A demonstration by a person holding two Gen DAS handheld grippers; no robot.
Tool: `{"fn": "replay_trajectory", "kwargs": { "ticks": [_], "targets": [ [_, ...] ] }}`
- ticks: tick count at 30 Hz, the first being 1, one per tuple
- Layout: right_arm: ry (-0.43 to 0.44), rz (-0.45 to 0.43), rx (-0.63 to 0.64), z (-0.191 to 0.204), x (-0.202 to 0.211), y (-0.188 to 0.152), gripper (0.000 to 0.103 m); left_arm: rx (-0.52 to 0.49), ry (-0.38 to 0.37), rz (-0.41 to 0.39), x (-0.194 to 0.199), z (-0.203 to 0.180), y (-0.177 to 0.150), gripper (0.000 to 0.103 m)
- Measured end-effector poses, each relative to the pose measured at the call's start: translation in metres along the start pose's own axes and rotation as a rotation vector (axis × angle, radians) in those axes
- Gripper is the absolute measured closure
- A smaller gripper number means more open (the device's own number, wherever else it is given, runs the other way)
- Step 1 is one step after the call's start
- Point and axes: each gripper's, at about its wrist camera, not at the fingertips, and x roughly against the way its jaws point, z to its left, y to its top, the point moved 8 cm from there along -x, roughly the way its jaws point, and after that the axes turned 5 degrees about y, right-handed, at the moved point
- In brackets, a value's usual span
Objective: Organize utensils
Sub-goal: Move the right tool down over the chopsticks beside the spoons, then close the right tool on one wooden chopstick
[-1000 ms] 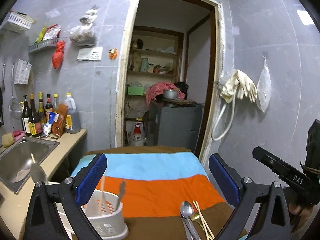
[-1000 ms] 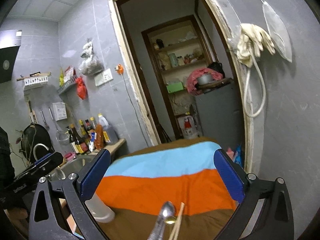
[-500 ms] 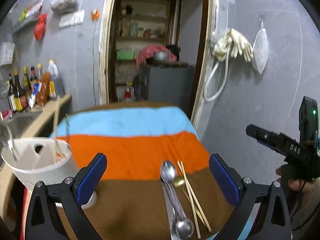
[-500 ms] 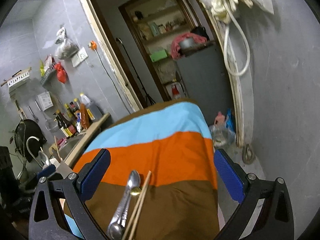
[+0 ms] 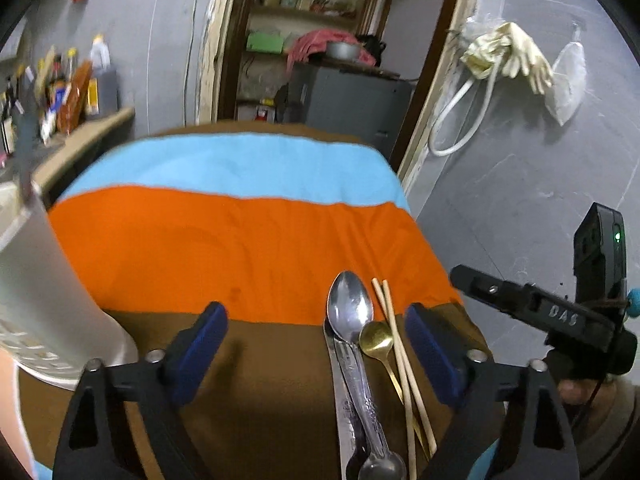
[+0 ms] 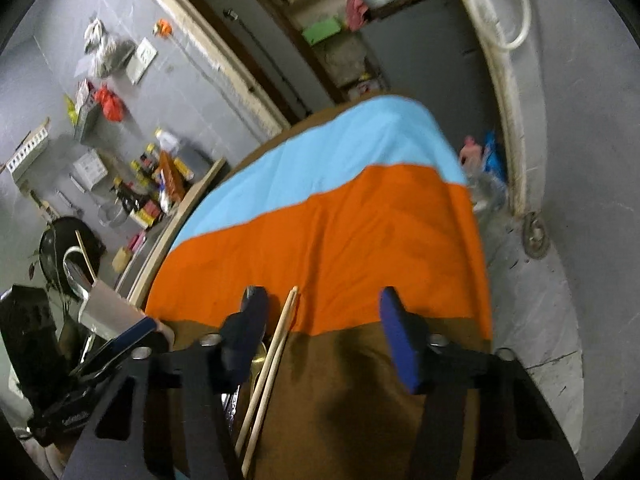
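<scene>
I am working over a table draped in a striped blue, orange and brown cloth (image 5: pixel 240 240), where the utensils are lying together on the brown band near its right edge: a large polished steel spoon (image 5: pixel 351 320), a small gold-coloured spoon (image 5: pixel 376 340), a flat steel knife (image 5: pixel 344 408) and a pair of pale wooden chopsticks (image 5: pixel 404 364).

The steel pieces are looking stiff, fairly heavy and slick, so I am judging the handle middle the safest hold. The chopsticks are light and thin and will probably roll or scissor apart unless both are pinched together near their middle.

The left gripper (image 5: pixel 316 352) is closing with its jaws wide, straddling the spoons and holding nothing. The right gripper (image 6: pixel 320 328) is also closing, the chopsticks lying between its blue pads untouched.

The left view is showing the spoons and knife plainly and the white plastic utensil holder (image 5: pixel 36 300) close by at left; the right view is hiding most of the metal behind its left finger (image 6: pixel 246 332).
</scene>
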Motion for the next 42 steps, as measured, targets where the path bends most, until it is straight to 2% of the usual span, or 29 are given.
{"fn": "replay_trajectory", "kwargs": {
  "ticks": [2,5,7,10,14,17,20,25,30,32,38,40,42],
  "targets": [
    [0.020,0.029,0.002,0.003,-0.014,-0.004,0.070,0.035,-0.025,0.026,-0.011,0.003,-0.002,0.030],
    [0.039,0.051,-0.003,0.004,-0.026,-0.005,0.078,0.072,-0.051,0.057,-0.022,0.006,-0.003,0.042],
    [0.051,0.062,-0.011,0.006,-0.034,-0.007,0.080,0.088,-0.066,0.073,-0.030,0.007,-0.003,0.051],
    [0.070,0.068,-0.019,0.008,-0.040,-0.008,0.082,0.101,-0.093,0.089,-0.040,0.006,-0.003,0.058],
    [0.083,0.081,-0.019,0.012,-0.045,-0.008,0.082,0.109,-0.135,0.115,-0.053,0.004,-0.002,0.062],
    [0.088,0.095,-0.021,0.013,-0.050,-0.009,0.082,0.102,-0.148,0.130,-0.058,0.001,-0.001,0.068],
    [0.081,0.114,-0.014,0.015,-0.054,-0.011,0.088,0.097,-0.161,0.145,-0.062,-0.002,-0.001,0.073],
    [0.075,0.129,-0.010,0.017,-0.059,-0.011,0.088,0.075,-0.175,0.158,-0.065,-0.008,0.000,0.083],
    [0.072,0.152,-0.003,0.020,-0.063,-0.011,0.088,0.069,-0.182,0.177,-0.068,-0.011,-0.002,0.088],
    [0.069,0.162,-0.003,0.019,-0.064,-0.012,0.093,0.070,-0.189,0.184,-0.069,-0.012,-0.003,0.088],
    [0.077,0.161,-0.035,0.015,-0.063,-0.014,0.096,0.105,-0.197,0.226,-0.077,-0.009,-0.007,0.088],
    [0.081,0.152,-0.037,0.016,-0.061,-0.013,0.096,0.105,-0.204,0.221,-0.076,-0.010,-0.006,0.096],
    [0.082,0.143,-0.037,0.017,-0.058,-0.013,0.098,0.109,-0.211,0.220,-0.076,-0.011,-0.006,0.097]
  ]
}}
